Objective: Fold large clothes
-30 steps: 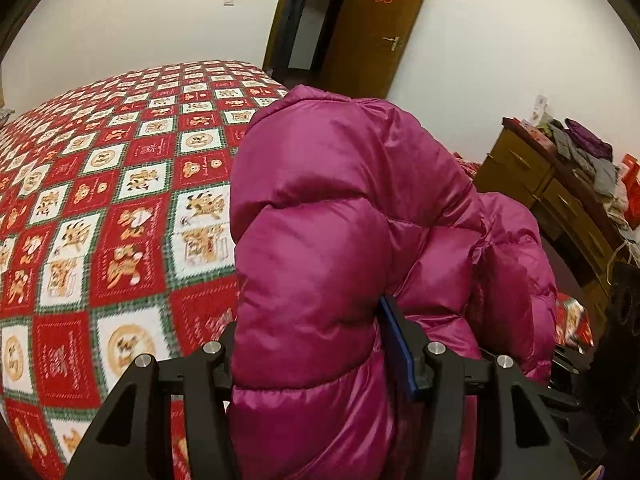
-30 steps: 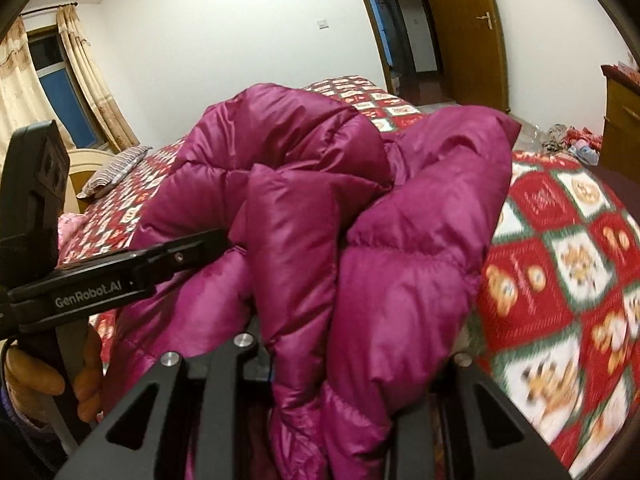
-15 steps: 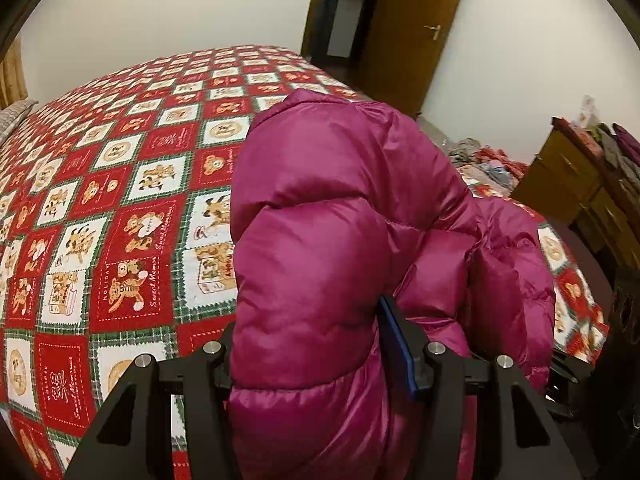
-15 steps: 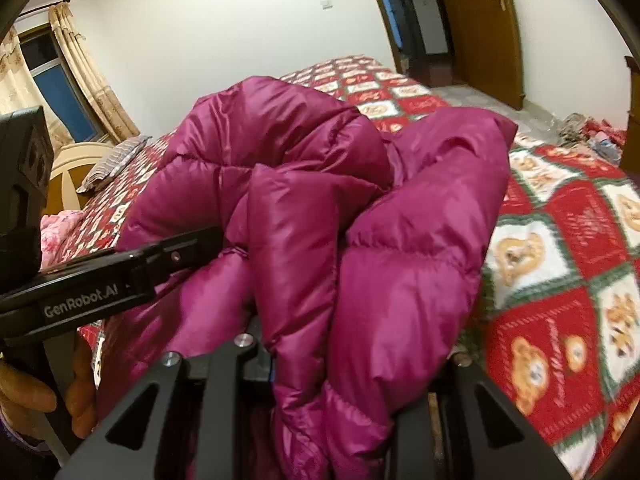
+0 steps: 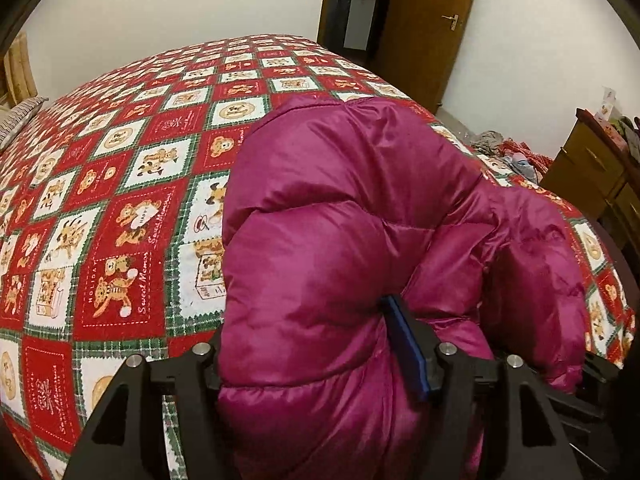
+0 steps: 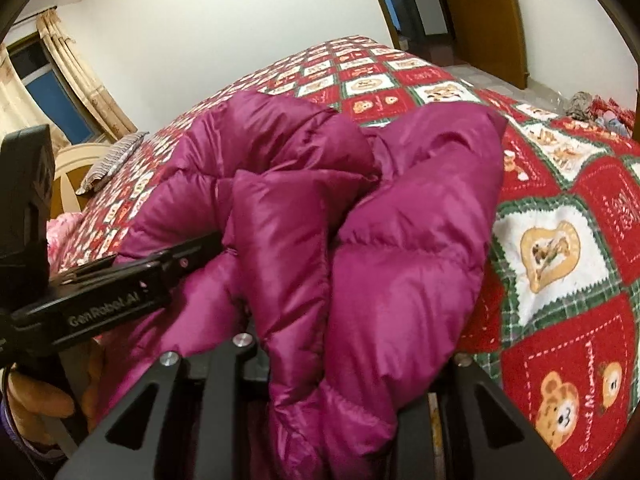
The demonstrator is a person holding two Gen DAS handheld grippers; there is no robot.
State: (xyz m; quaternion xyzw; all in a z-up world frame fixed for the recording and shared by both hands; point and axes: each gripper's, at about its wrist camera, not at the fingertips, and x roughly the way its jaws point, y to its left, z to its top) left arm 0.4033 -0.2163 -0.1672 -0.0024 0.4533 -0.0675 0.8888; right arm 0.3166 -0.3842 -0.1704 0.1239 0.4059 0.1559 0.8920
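Magenta down jacket (image 5: 352,240), bunched above the near edge of the bed (image 5: 120,168); left gripper (image 5: 320,364) and right gripper (image 6: 352,364) each have jaws clamped on its padded folds.

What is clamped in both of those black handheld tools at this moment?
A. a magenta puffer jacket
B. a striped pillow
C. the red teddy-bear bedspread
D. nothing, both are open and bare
A: the magenta puffer jacket bulges out between the fingers of the left tool and likewise fills the right tool, while the teddy-bear bedspread lies flat on the bed beyond it.
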